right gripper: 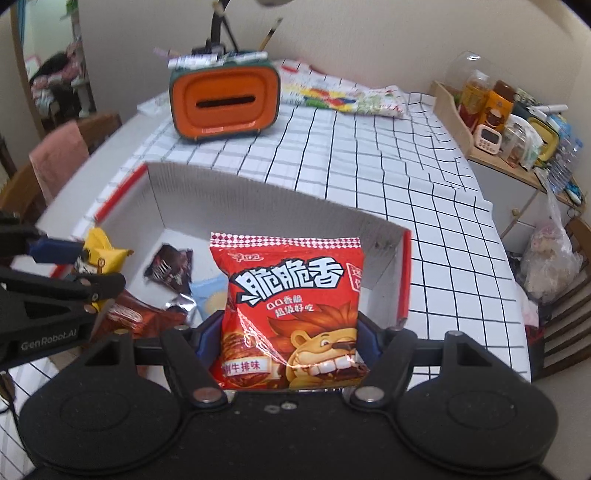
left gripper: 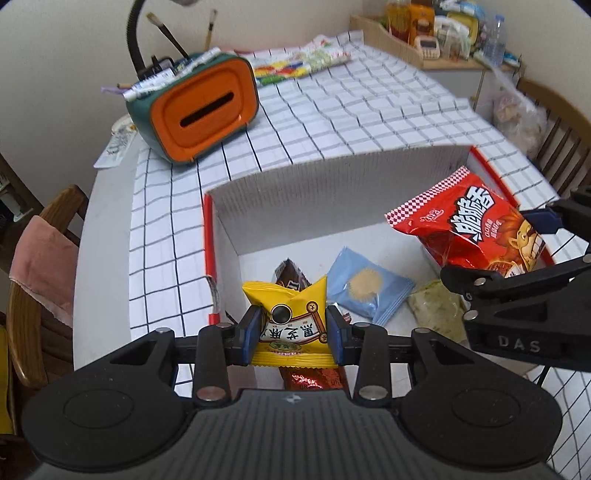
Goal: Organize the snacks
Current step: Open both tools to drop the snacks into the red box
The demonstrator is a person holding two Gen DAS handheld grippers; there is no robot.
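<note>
While over box (left gripper: 229,206): left gripper (left gripper: 291,332) pinching yellow pkt (left gripper: 288,314), near-left; right gripper (right gripper: 290,347) clamping red chip bag (right gripper: 291,295), right. Lower w/ care, release apart, avoid blue pkt (left gripper: 369,291).

One orange-and-green tissue box (left gripper: 201,107) on the grid-checked surface (left gripper: 332,122), pens and brushes (left gripper: 166,33) behind it. One wooden chair (left gripper: 40,258) draped with pink cloth (left gripper: 44,266). One wooden shelf tray (right gripper: 491,122) of bottles and jars.
</note>
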